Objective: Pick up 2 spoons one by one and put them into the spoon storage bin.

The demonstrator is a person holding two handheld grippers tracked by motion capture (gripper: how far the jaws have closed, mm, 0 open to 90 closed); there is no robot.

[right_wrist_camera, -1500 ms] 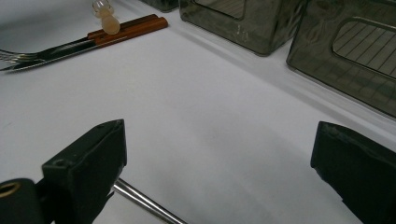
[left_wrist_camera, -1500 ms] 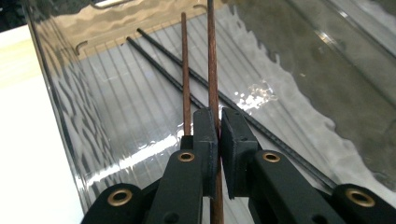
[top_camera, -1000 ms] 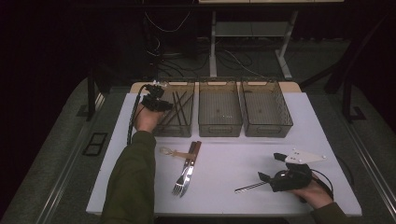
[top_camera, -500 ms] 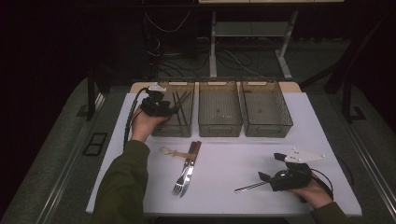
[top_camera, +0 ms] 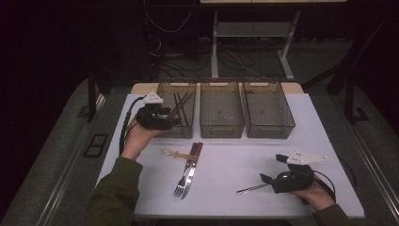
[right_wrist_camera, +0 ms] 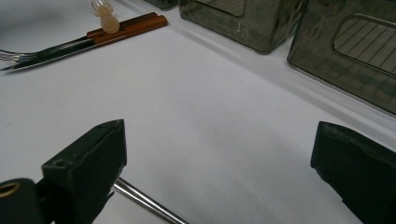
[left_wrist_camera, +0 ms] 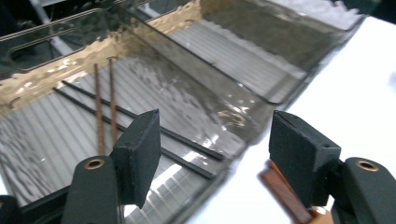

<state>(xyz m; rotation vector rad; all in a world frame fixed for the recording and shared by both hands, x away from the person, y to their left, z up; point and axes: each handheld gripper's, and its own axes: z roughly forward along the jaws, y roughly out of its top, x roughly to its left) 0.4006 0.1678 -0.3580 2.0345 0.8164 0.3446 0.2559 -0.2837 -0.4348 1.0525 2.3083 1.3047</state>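
The left gripper (top_camera: 173, 121) has withdrawn from the far-left bin (top_camera: 188, 123) toward the bench's left edge, fingers wide open and empty; the chopsticks (left_wrist_camera: 105, 109) lie inside, so that item is sorted. The right gripper (top_camera: 269, 178), fingers open and empty, rests near the bench's right front corner beside the metal utensil (top_camera: 251, 189), likely the next pick.

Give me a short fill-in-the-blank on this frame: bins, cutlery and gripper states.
1. The number of bins standing in a row at the back of the table is ____.
2. The chopsticks lie in the ____ bin as the high view shows the row.
3. The jaws of the left gripper stand ____, with nothing between them.
4. The right gripper rests beside a thin ____ utensil on the table.

Missing words: three; left; open; metal
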